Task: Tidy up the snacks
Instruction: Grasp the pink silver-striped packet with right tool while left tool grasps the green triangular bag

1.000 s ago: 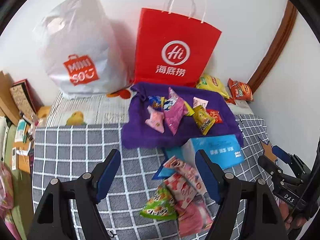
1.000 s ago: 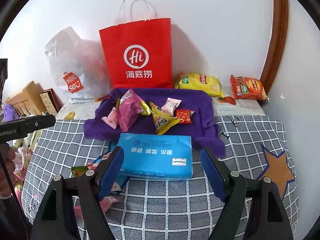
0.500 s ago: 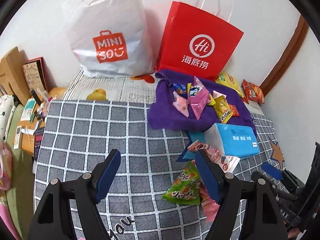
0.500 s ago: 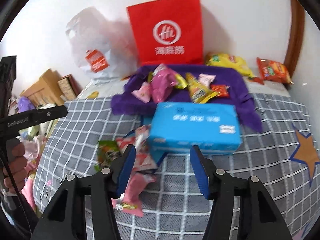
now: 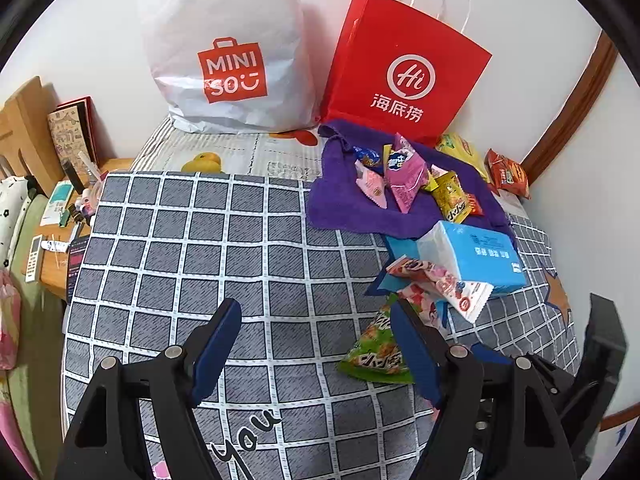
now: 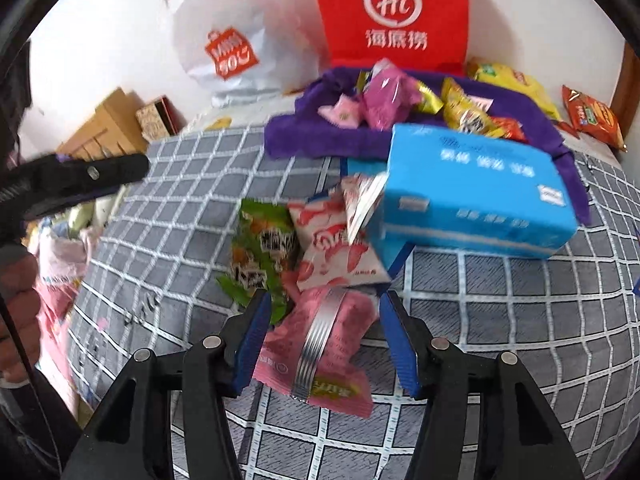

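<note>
The right claw (image 6: 322,344) has dropped in low over the checked bed cover (image 5: 168,240) and narrowed its jaws, which now straddle the pink packet (image 6: 320,344) at lower centre of its view, pads not yet pressing. That looks like the next snack bound for the purple cloth (image 6: 288,136). The left claw (image 5: 316,344) hangs half open and empty over bare cover. Only the left view shows both shopping bags whole; only the right shows the pink packet.
</note>
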`<state>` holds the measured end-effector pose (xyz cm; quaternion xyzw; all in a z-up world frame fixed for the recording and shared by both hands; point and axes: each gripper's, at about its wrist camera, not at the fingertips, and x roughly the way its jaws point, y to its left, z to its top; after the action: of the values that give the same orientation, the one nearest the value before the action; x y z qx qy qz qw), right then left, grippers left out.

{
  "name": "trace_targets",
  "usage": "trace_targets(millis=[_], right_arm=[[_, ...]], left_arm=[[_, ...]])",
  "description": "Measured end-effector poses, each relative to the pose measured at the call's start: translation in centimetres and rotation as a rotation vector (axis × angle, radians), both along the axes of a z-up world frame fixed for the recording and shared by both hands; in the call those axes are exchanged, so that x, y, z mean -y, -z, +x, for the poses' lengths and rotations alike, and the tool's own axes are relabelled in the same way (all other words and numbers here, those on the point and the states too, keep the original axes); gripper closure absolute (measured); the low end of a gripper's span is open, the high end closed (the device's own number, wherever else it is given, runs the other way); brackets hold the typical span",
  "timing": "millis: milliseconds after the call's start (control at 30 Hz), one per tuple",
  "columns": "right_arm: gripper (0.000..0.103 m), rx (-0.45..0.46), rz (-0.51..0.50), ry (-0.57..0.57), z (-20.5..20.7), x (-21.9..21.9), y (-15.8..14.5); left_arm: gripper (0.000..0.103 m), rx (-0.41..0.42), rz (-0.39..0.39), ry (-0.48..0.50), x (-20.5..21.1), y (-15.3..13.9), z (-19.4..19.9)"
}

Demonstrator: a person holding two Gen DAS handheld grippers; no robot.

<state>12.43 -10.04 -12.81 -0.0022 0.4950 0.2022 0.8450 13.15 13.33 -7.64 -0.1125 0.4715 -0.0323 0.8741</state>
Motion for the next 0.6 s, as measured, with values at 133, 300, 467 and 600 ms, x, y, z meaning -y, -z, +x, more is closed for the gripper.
trace_targets(millis=[133,300,467,600], right_arm=[[0.046,-0.028,-0.069,0.003,0.1,-0.5,2.2],[0.056,-0.02,-0.036,-0.012,-0.2,0.4,3.1],[0.057,0.042,-0.035,-0.013,-1.1,2.7,2.4],[0.057,0.09,-0.049,0.022,-1.5,5.5,1.8]], left_arm=[[0.028,-0.023,-0.005,-0.001,0.3,0.9,0.1],[0.028,-0.045,0.015,0.039,1.9,2.4,0.3],[0.028,-0.048,0.015,0.081,3.8,3.6,0.5],[0.028,-0.063,0.023,0.116,5.6,4.9,0.7]])
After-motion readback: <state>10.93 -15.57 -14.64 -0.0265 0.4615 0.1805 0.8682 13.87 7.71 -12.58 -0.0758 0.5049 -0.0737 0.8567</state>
